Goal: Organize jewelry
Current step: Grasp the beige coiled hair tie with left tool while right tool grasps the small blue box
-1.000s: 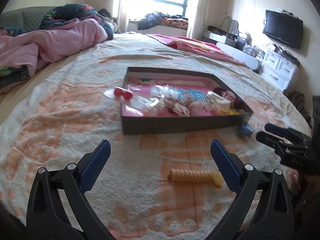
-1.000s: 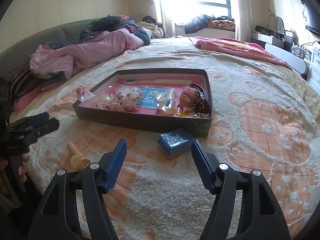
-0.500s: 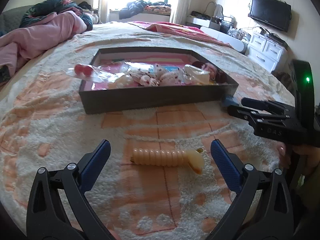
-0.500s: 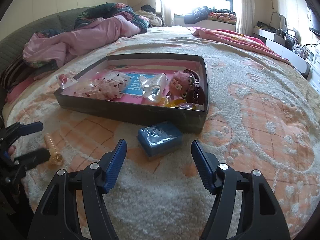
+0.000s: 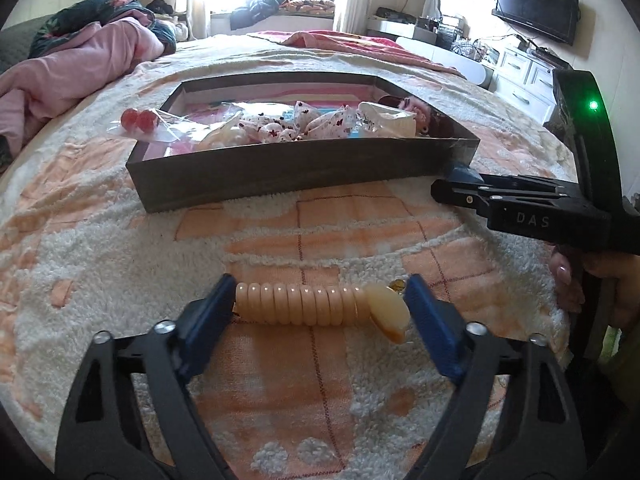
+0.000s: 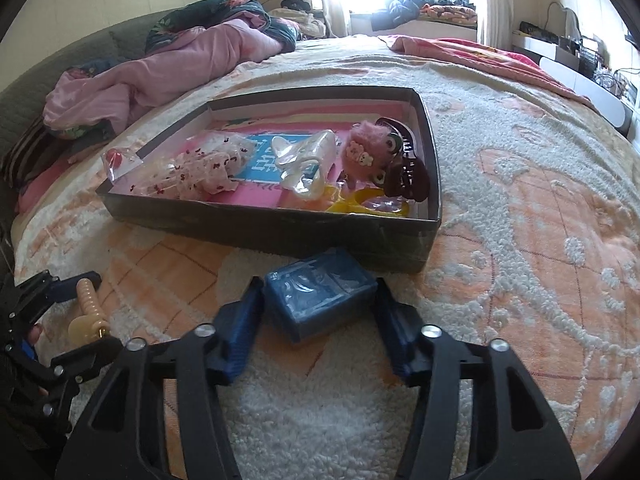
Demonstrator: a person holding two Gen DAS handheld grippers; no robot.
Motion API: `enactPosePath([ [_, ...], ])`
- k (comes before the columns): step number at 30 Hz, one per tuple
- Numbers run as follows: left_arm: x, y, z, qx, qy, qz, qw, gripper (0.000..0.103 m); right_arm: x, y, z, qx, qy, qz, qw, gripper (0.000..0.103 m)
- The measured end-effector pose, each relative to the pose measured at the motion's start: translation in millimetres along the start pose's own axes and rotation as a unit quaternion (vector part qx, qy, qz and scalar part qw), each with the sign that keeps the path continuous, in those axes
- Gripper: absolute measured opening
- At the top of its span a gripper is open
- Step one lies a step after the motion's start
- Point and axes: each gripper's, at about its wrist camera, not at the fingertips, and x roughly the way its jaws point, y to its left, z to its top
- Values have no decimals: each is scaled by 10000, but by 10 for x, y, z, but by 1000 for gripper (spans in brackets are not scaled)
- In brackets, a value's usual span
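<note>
On the bedspread (image 5: 120, 248), in front of the box (image 5: 280, 172) of hair accessories, the left gripper (image 5: 320, 304), its jaws just closing, bracketed a ribbed peach hair clip (image 5: 304, 304); the left pad touched it, the right stood just clear. The right gripper (image 6: 320, 300), also closing, straddled a small blue packet (image 6: 320, 292), its pads at the sides; whether they pressed could not be told.
</note>
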Motion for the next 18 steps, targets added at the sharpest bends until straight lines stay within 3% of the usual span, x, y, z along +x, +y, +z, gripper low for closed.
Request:
enactPosePath([
  [9, -63, -59, 6, 103, -6, -87, 9999, 68, -104, 90, -60, -110, -85, 181, 9997, 51],
  [18, -272, 20, 116, -35, -289, 26, 9996, 68, -292, 241, -112, -188, -189, 384, 9989, 51],
])
